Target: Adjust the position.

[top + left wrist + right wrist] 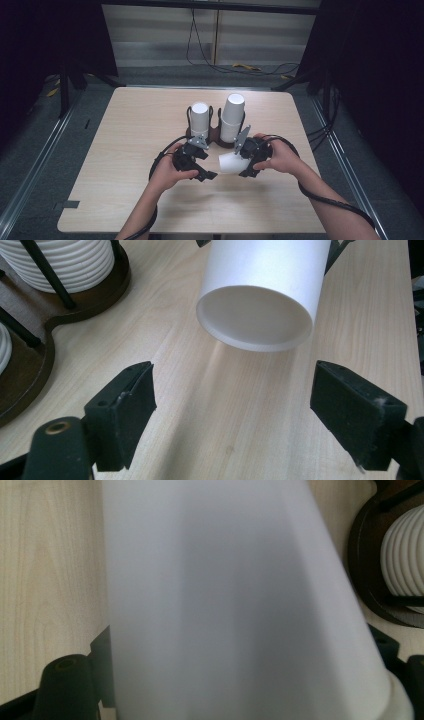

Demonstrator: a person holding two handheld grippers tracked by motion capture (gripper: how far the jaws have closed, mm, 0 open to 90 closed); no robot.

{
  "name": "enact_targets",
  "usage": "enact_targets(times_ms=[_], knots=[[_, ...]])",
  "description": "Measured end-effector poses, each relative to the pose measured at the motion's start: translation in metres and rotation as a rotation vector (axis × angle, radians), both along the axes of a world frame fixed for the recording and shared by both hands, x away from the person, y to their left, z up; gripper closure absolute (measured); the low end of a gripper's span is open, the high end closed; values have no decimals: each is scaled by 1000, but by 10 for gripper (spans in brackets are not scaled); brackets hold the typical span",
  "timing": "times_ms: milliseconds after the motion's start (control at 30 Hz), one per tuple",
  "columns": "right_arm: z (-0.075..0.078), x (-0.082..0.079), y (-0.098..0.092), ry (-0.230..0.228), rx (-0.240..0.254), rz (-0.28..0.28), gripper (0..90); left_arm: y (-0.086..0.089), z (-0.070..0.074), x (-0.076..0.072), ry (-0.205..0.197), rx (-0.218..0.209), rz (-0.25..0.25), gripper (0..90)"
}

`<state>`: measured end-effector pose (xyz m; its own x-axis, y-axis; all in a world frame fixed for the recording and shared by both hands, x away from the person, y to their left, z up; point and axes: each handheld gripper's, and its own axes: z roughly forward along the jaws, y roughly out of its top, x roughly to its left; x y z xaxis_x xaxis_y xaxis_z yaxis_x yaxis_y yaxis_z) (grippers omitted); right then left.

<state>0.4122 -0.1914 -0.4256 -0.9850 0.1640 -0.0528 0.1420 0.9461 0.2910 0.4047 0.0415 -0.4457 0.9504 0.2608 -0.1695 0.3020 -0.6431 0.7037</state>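
Above table (130, 150), right gripper (243, 162) holds cup (230, 163) sideways, mouth toward left gripper (209, 172).

On the pale wooden table (130, 150), a dark holder (216, 136) carries two stacks of white cups: a shorter left stack (199, 119) and a taller right stack (232, 117). Just in front of it, the right gripper (245, 161) holds a single white cup (230, 163) tipped sideways, its mouth toward the left gripper (207, 172), which sits near it with jaws apart.
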Motion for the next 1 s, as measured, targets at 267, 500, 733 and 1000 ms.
enact_targets(times_ms=[267,500,733,1000], knots=[[2,1,3,-5,-9,7,199,-1,-1,0,-3,4,-5,182],[4,2,5,-3,-50,22,199,-2,-1,-1,-3,7,-7,184],[6,2,8,-4,-53,23,199,-2,0,-1,-8,13,-8,187],[6,2,11,-9,-75,30,199,-3,0,-1,-11,18,-13,187]])
